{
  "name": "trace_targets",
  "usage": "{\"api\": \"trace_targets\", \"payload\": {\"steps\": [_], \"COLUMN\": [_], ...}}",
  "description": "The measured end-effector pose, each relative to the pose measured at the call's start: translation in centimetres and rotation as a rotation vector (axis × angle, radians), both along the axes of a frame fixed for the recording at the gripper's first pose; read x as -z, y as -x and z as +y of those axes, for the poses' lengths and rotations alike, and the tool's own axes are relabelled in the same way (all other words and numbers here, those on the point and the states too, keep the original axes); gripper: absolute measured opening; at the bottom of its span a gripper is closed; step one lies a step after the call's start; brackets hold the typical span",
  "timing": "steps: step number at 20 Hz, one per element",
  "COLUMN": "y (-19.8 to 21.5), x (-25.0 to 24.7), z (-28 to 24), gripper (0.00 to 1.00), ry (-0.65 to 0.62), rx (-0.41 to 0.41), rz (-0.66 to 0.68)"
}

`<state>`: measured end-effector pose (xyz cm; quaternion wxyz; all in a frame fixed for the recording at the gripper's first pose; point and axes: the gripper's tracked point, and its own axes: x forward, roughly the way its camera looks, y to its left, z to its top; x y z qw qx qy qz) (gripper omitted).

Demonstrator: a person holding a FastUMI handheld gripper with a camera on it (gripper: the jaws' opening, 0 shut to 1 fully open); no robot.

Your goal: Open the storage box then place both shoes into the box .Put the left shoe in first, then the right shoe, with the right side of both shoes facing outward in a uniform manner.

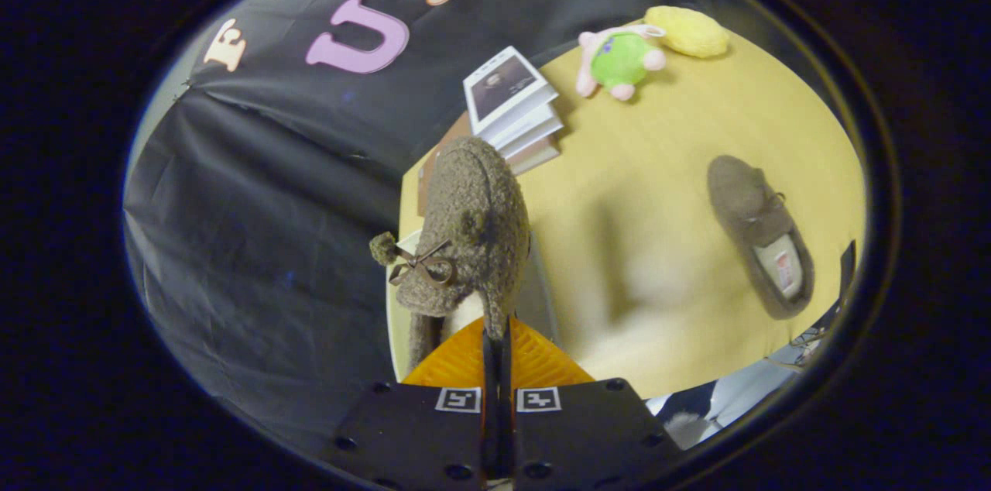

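On the yellow desk (642,166), which carries everything else in the booth, the things lie well apart from each other. The stack of books (515,108) stands at the far edge of the desk and serves here as the landmark. Nearer than the books, raised above the desk, one fuzzy brown shoe (468,231) hangs with its toe pointing toward the books; a small bow with a pompom shows on its upper. The tongs (496,348) are closed on the rim of this shoe at the heel opening, and both fingers press on it with almost no gap between them. The second brown shoe (759,231) lies flat on the desk, to the right of the books and nearer to the camera than they are, with its opening turned up. Just right of the books lies a green and pink plush toy (619,61). A yellow plush piece (689,32) lies beside this toy, on the side away from the books.
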<state>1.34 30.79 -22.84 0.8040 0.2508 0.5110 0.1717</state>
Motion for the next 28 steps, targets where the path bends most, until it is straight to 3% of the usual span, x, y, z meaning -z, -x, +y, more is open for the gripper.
{"api": "trace_targets", "payload": {"steps": [4,11,18,25,27,28], "y": [0.6,1.5,2.0,2.5,2.4,2.1], "x": [0.9,7.5,12.7,13.1,12.5,11.4], "z": [6.0,12.7,14.8,15.4,16.2,16.7], "gripper": [0.03,0.03,0.03,0.08,0.14,0.25], "ry": [-0.008,0.118,0.25,0.245,0.166,0.115], "rx": [-0.078,-0.153,-0.199,-0.207,-0.197,-0.198], "rz": [0.031,0.128,0.16,0.18,0.196,0.182]}}
